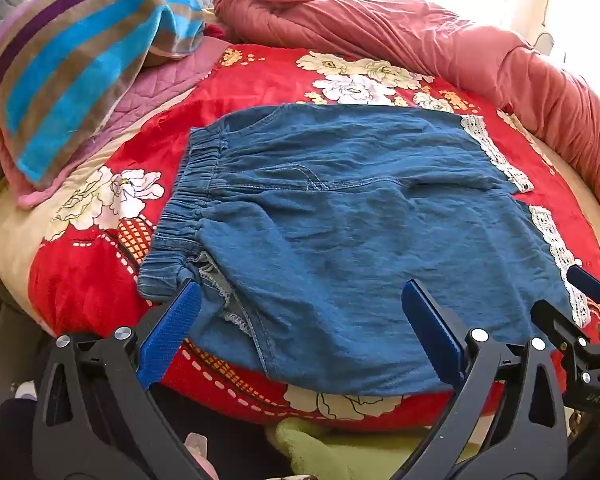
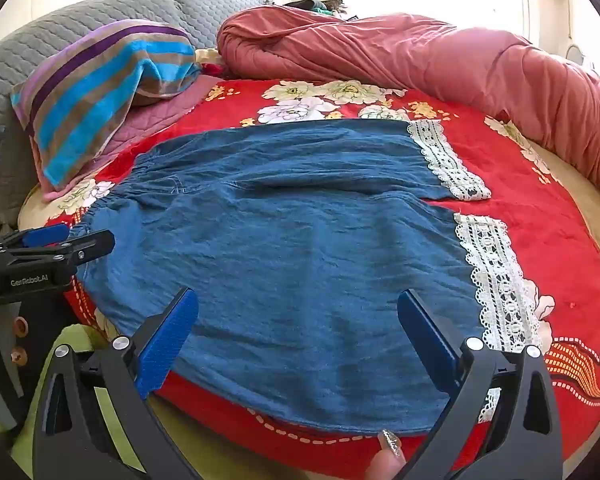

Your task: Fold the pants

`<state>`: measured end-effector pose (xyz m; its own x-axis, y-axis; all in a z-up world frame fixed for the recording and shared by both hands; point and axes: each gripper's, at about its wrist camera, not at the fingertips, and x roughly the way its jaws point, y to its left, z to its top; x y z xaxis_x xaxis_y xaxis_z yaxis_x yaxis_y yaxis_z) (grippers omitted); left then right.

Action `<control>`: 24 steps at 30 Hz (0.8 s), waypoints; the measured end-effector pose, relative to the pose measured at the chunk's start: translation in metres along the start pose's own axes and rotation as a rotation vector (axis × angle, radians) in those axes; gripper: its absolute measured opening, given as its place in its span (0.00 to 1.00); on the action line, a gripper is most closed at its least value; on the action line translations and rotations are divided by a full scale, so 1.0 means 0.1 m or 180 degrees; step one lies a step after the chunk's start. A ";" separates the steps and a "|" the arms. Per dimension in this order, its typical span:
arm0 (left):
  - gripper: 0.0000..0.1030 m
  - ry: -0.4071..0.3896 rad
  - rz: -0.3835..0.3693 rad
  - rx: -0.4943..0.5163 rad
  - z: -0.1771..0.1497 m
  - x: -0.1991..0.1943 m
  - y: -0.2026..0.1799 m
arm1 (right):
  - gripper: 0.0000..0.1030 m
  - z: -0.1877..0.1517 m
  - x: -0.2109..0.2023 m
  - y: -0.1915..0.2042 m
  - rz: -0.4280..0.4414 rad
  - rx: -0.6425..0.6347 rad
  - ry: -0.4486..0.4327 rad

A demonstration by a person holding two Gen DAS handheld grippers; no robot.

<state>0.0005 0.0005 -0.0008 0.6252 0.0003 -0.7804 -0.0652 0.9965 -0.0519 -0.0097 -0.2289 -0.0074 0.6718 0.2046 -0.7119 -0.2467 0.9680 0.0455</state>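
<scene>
Closest to my left wrist lens, the left gripper [image 1: 302,304] stands released, its 2 blue pads [image 1: 172,332] spread wide over the near edge of the denim pants [image 1: 340,220]. I see the pants lying flat on the red floral blanket [image 1: 260,76], elastic waistband [image 1: 188,208] at 9 o'clock, lace cuffs [image 1: 496,152] at 3 o'clock. At 4 o'clock the right gripper [image 1: 588,280] shows at the frame edge. A striped towel [image 1: 80,76] lies at 10 o'clock, a pink quilt [image 1: 420,40] at 1 o'clock.

Through my right wrist lens, the right gripper [image 2: 298,304] is also released, its pads over the near pant leg [image 2: 300,280]. A fingertip with a glittered nail [image 2: 392,444] sits at 6 o'clock, by the pants' near edge. The left gripper [image 2: 52,236] reaches in at 9 o'clock beside the waistband [image 2: 112,200].
</scene>
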 end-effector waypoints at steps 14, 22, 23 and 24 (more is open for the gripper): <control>0.92 0.0013 -0.0083 0.0137 -0.06 -0.04 -0.09 | 0.96 -0.01 -0.02 -0.02 -0.0018 0.0038 -0.0001; 0.92 0.0006 -0.0064 0.0152 -0.07 -0.06 -0.16 | 0.96 -0.02 -0.02 -0.03 -0.0033 0.0044 0.0009; 0.92 0.0002 -0.0063 0.0152 -0.08 -0.07 -0.16 | 0.96 -0.01 -0.03 -0.02 -0.0031 0.0041 0.0010; 0.92 0.0001 -0.0063 0.0151 -0.07 -0.07 -0.16 | 0.96 -0.01 -0.03 -0.02 -0.0029 0.0036 0.0011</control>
<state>-0.0086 -0.0157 0.0008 0.6257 -0.0194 -0.7798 -0.0160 0.9992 -0.0377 -0.0119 -0.2319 -0.0062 0.6716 0.1954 -0.7147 -0.2326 0.9714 0.0470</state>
